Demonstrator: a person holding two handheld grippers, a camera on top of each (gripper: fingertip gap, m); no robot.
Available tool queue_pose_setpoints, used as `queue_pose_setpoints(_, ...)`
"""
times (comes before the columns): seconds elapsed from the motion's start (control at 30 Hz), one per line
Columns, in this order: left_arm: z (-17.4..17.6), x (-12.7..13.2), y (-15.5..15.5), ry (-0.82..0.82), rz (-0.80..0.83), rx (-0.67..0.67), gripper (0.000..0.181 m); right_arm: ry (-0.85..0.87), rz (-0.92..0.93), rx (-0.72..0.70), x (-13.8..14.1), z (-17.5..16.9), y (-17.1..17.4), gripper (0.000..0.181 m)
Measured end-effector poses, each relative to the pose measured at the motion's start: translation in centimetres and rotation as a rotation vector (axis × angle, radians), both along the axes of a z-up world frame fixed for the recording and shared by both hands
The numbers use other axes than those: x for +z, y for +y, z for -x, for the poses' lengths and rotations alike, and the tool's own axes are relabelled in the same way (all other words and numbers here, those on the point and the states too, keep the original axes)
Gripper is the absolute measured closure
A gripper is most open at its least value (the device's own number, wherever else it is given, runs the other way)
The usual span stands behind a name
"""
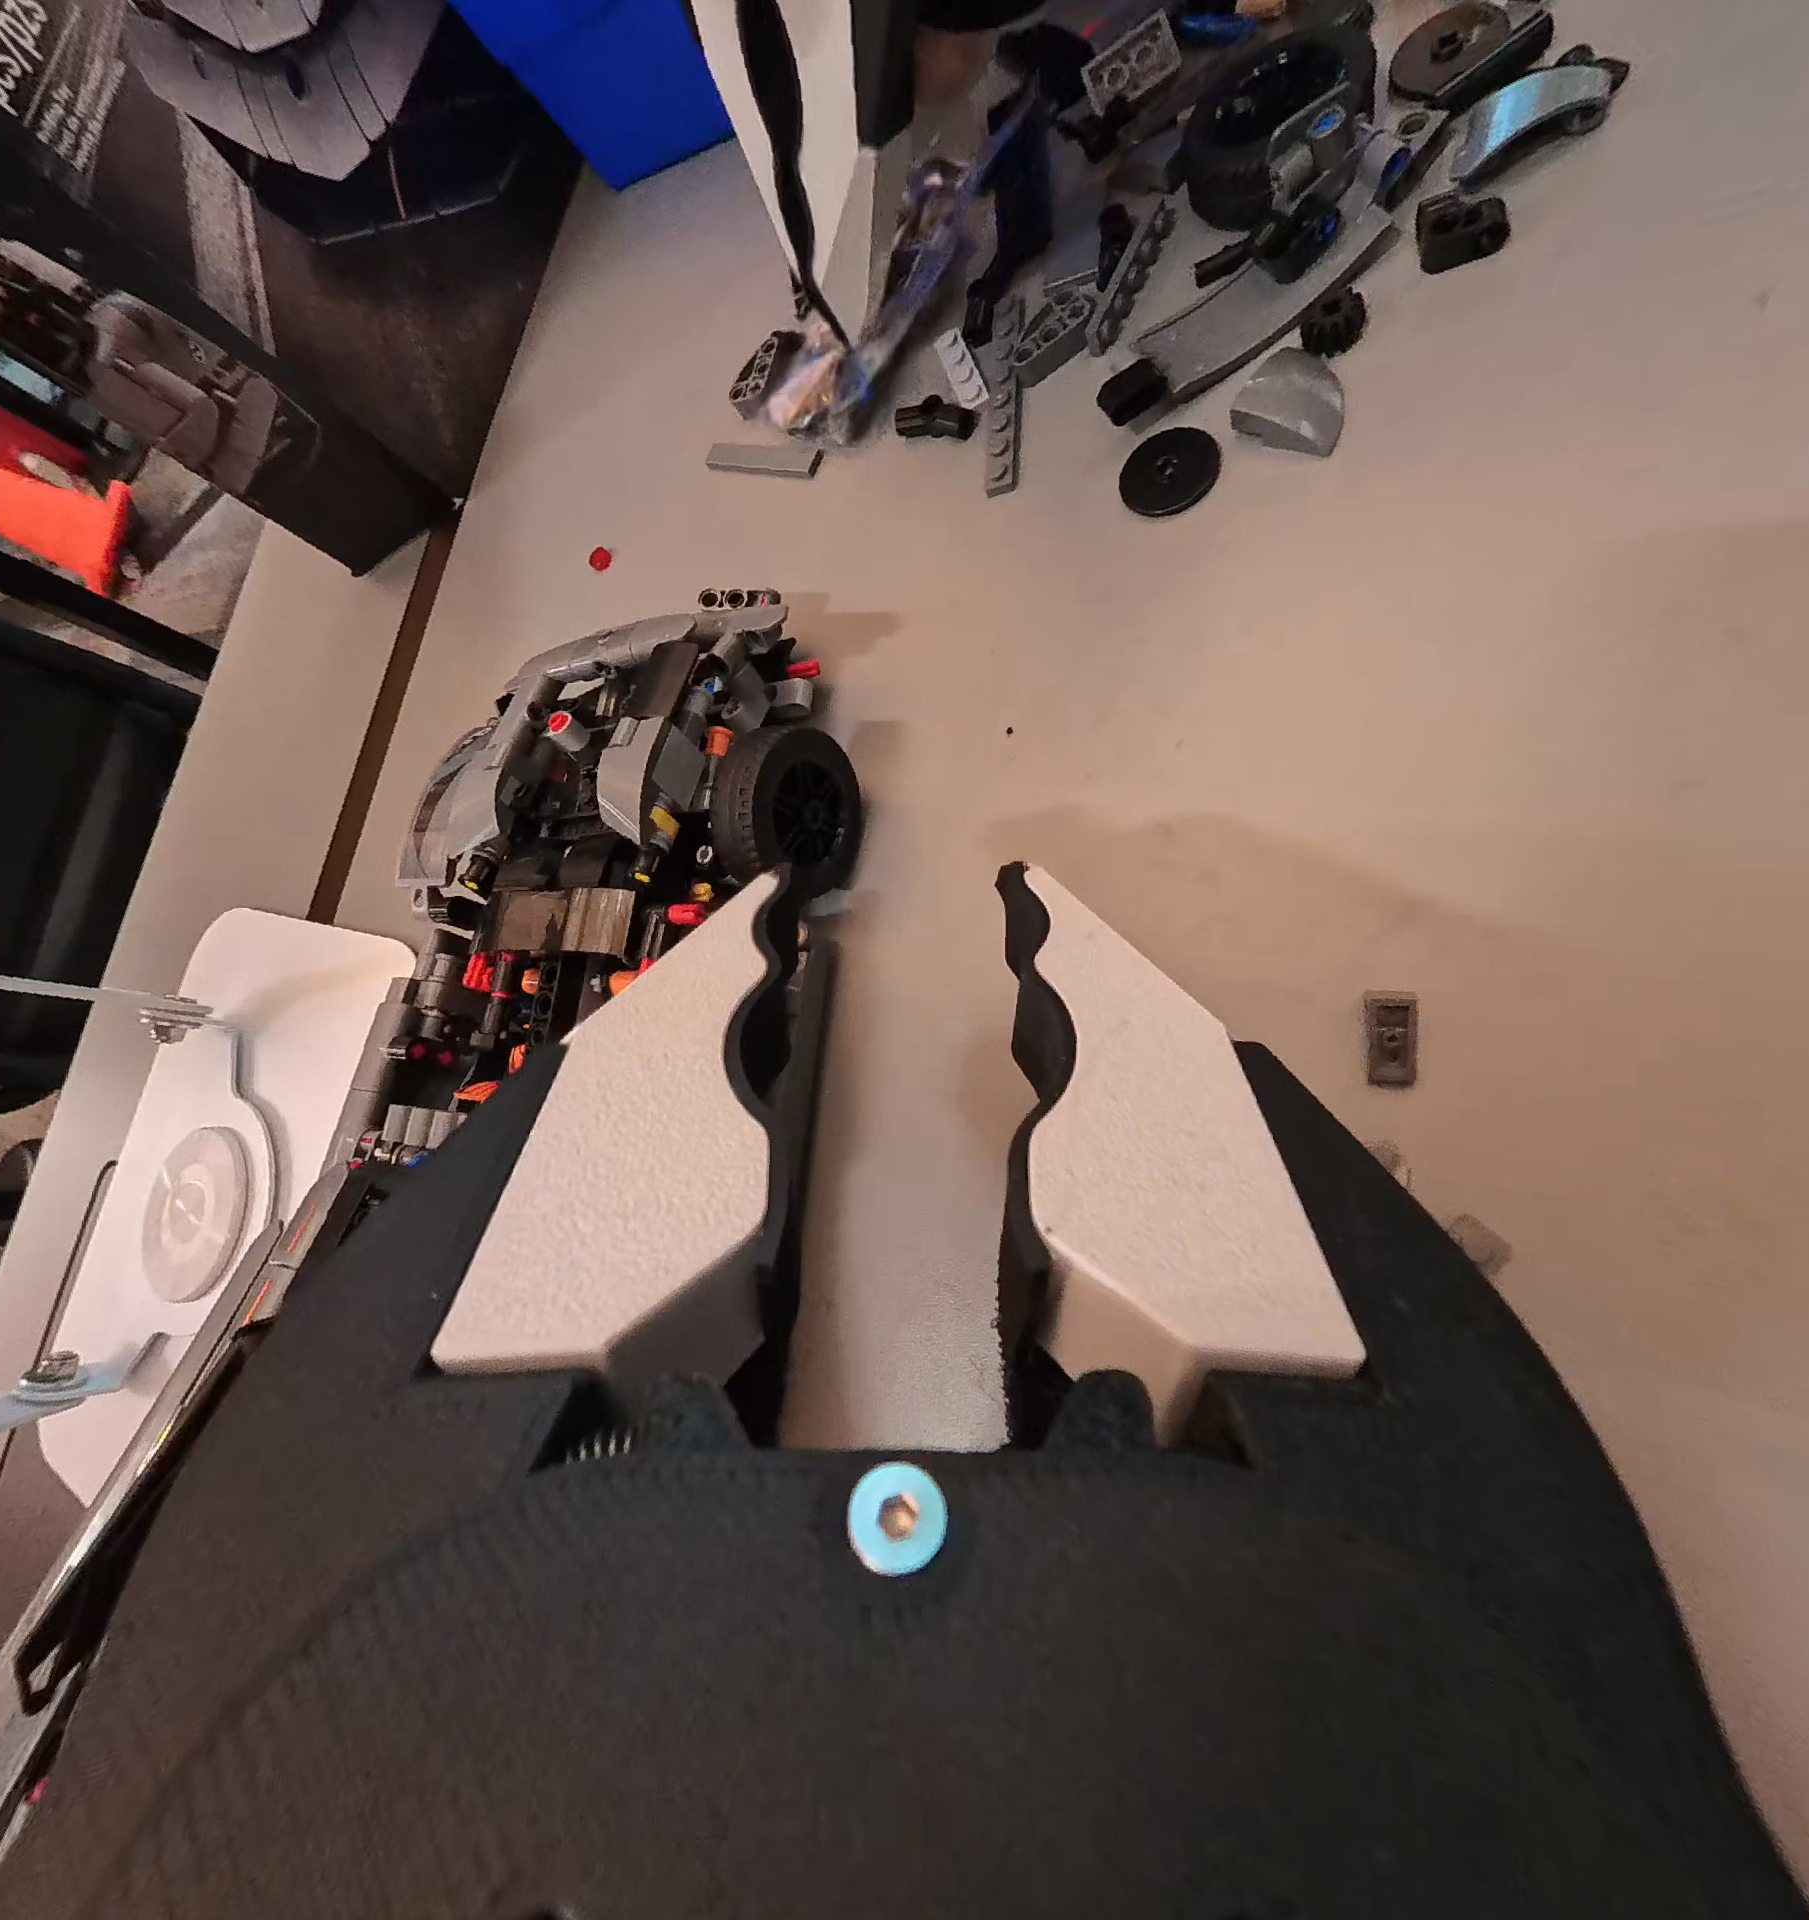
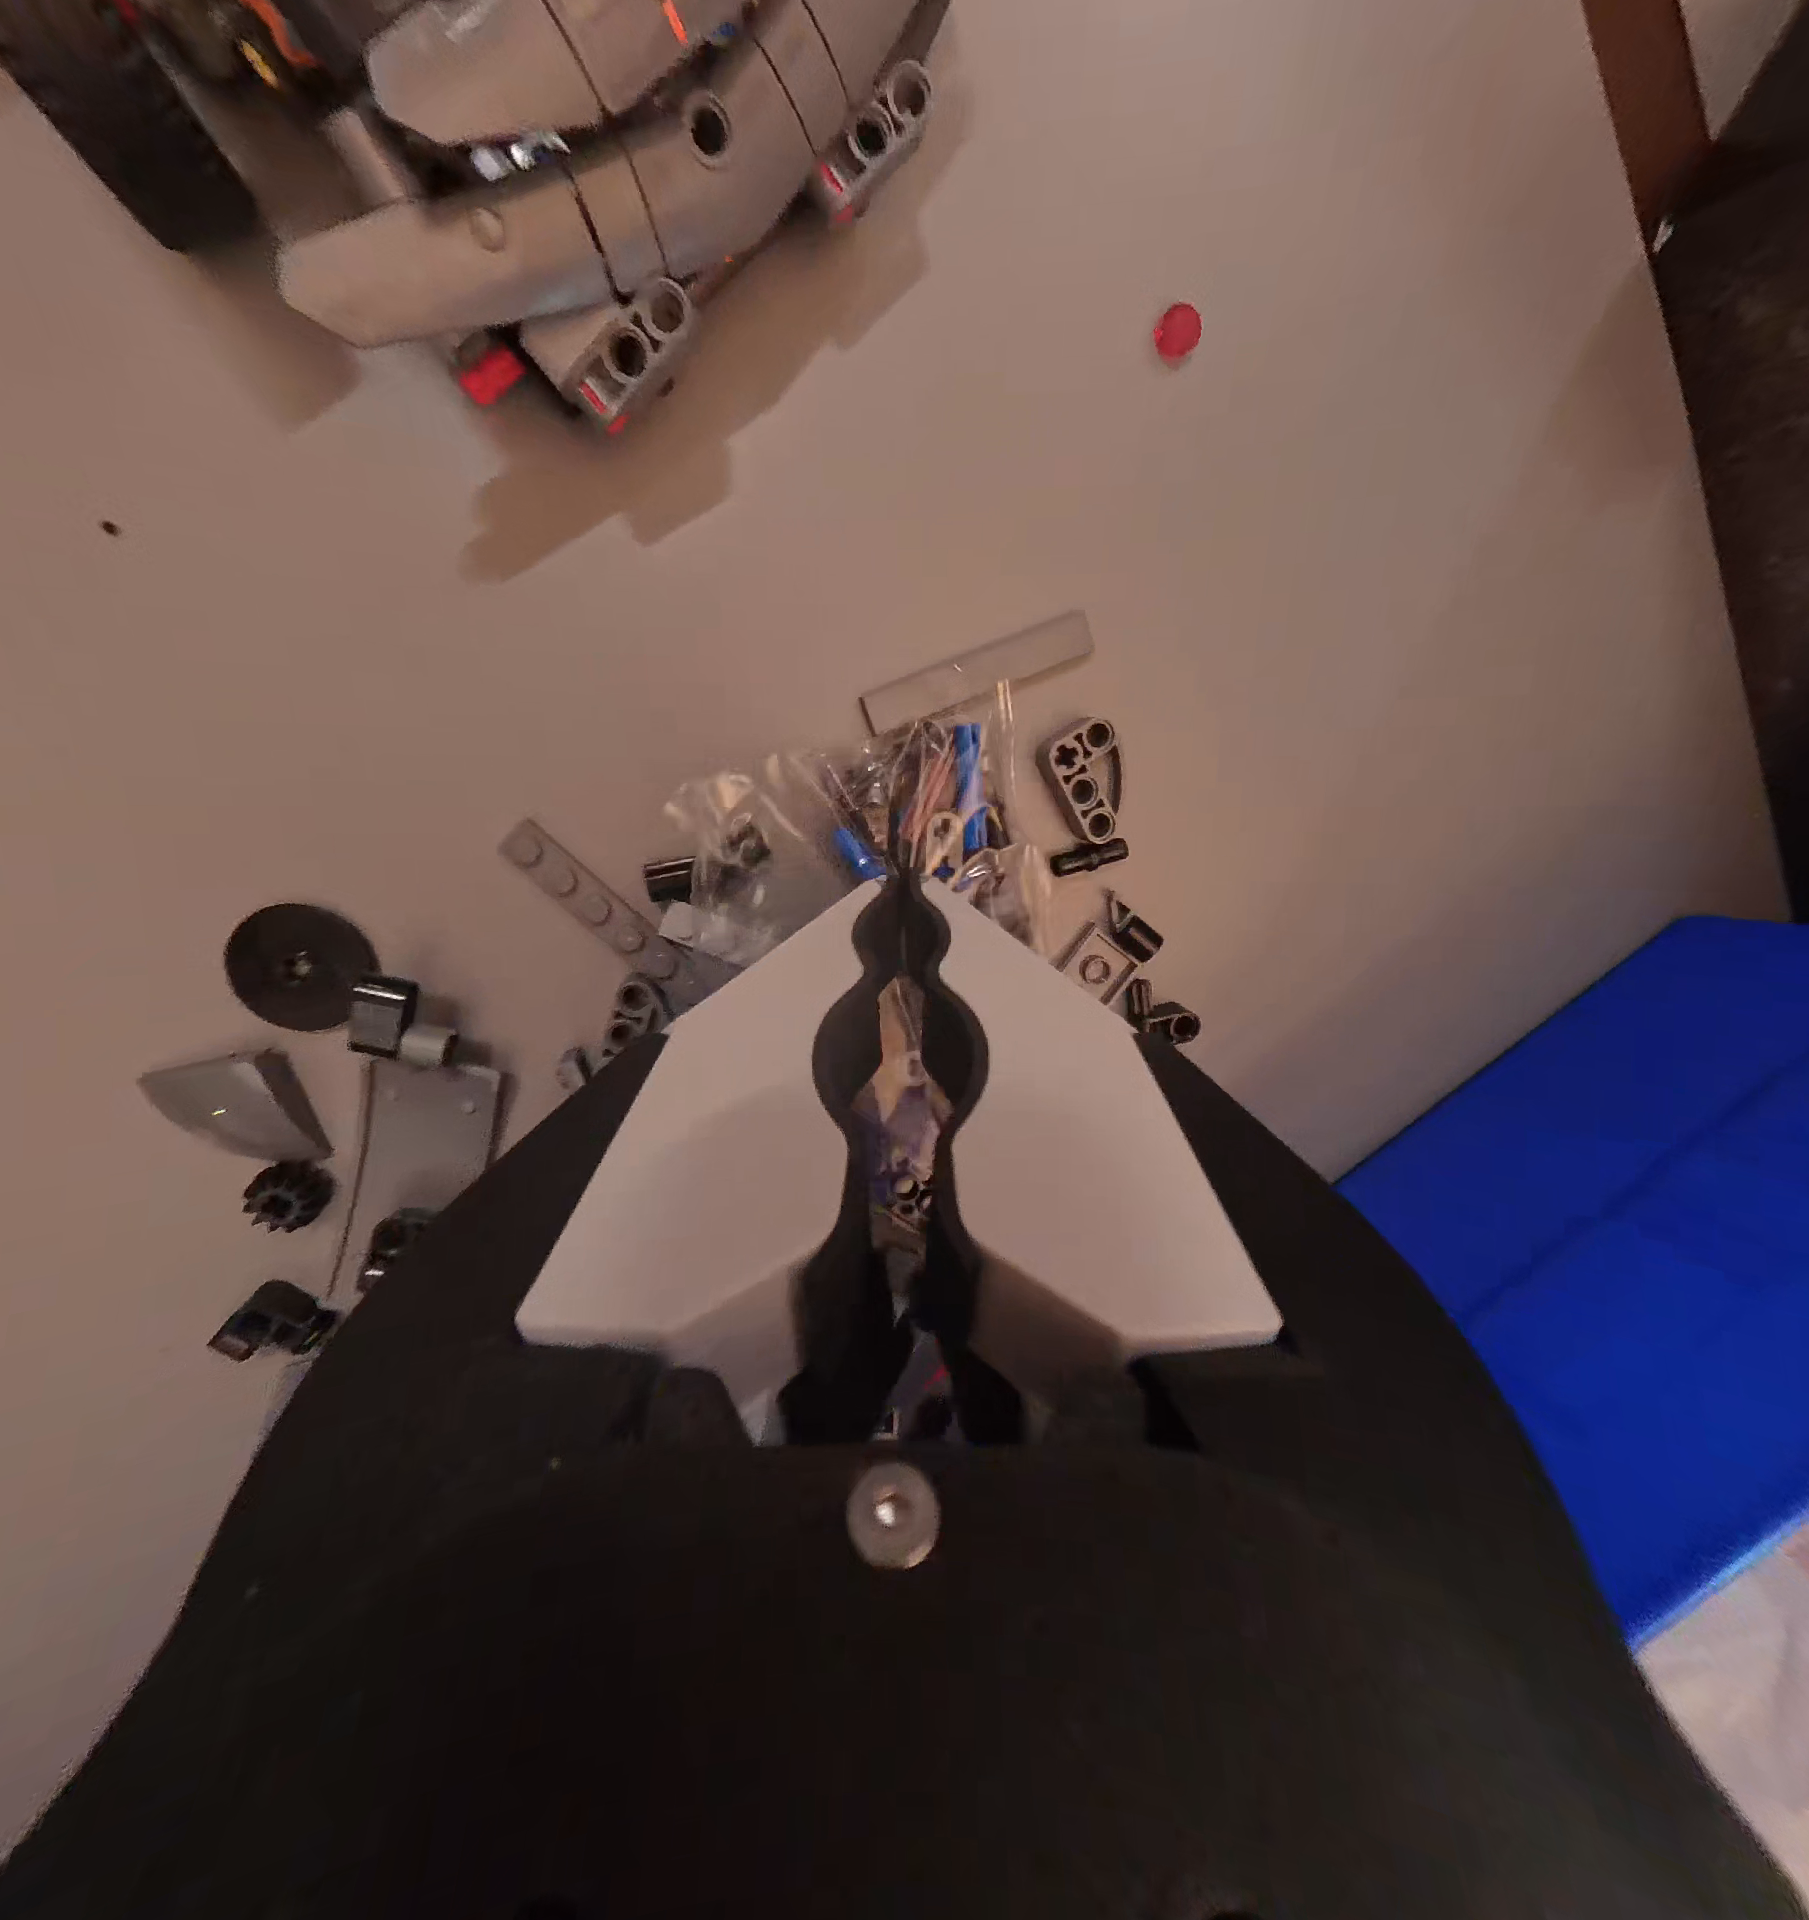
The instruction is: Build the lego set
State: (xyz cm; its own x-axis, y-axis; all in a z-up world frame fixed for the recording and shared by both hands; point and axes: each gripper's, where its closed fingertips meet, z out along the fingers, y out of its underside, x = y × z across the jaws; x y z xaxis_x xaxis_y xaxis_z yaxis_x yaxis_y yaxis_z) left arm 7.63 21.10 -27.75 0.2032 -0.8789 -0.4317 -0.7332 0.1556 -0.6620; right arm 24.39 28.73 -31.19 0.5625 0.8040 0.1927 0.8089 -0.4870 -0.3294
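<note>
The part-built grey and black lego car (image 1: 609,810) lies on the pale table (image 1: 1295,727), its black wheel (image 1: 791,810) toward me. My left gripper (image 1: 897,875) is open and empty, with its left fingertip (image 1: 765,904) just in front of the wheel. My right gripper (image 2: 900,883) is shut on a clear plastic bag (image 2: 879,800) of small blue and grey parts. The bag's film shows between the pads. In the left wrist view the right gripper (image 1: 817,301) pinches the bag (image 1: 838,374) at the edge of the parts pile. The car's front (image 2: 567,208) shows in the right wrist view.
Loose grey and black parts (image 1: 1243,208) lie at the far right, with more around the bag (image 2: 360,1039). A red round stud (image 1: 599,559) and a small grey plate (image 1: 1390,1037) lie apart. A blue bin (image 2: 1658,1195), the dark set box (image 1: 204,260) and a white stand (image 1: 225,1091) border the table. One gripper's finger ends stand about 20 cm off the other's. My right tips are about 25 cm from the small grey plate (image 1: 1390,1037), my left tips only 7 cm.
</note>
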Motion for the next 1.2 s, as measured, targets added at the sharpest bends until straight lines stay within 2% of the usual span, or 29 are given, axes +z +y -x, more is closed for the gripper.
queue_pose_setpoints(0.27, 0.2, 0.9, 0.6, -0.033, -0.02, 0.022, 0.144, 0.194, -0.064, 0.037, 5.8, 2.7, -1.6, 0.181)
queue_pose_setpoints(0.4, 0.3, 1.5, 0.8, -0.046, -0.031, 0.032, 0.141, 0.449, 0.004, 0.117, 9.3, 6.6, -4.9, 0.181)
queue_pose_setpoints(0.5, 0.3, 3.0, 0.7, -0.1, -0.039, 0.033, 0.134, 0.562, 0.067, 0.183, 10.6, 9.3, -7.4, 0.181)
queue_pose_setpoints(0.6, -0.2, 4.7, -0.4, -0.143, -0.044, -0.026, 0.126, 0.625, 0.138, 0.25, 11.1, 11.8, -10.1, 0.181)
queue_pose_setpoints(0.77, -0.2, 5.1, -2.6, -0.031, -0.057, -0.096, 0.129, 0.674, 0.238, 0.359, 10.5, 15.1, -14.6, 0.181)
queue_pose_setpoints(0.93, -0.1, 5.1, -6.2, 0.024, -0.055, -0.213, 0.149, 0.745, 0.271, 0.398, 10.5, 16.4, -16.1, 0.181)
queue_pose_setpoints(1.0, 0.1, 5.1, -6.7, 0.048, -0.043, -0.188, 0.156, 0.76, 0.293, 0.408, 10.5, 16.8, -16.6, 0.181)
queue_pose_setpoints(1.03, 0.3, 5.0, -7.3, 0.063, -0.024, -0.193, 0.164, 0.761, 0.296, 0.417, 10.5, 17.0, -16.8, 0.181)
queue_pose_setpoints(1.2, 1.6, 5.8, -8.3, 0.1, -0.012, -0.139, 0.176, 0.788, 0.267, 0.447, 11.5, 18.3, -17.5, 0.181)
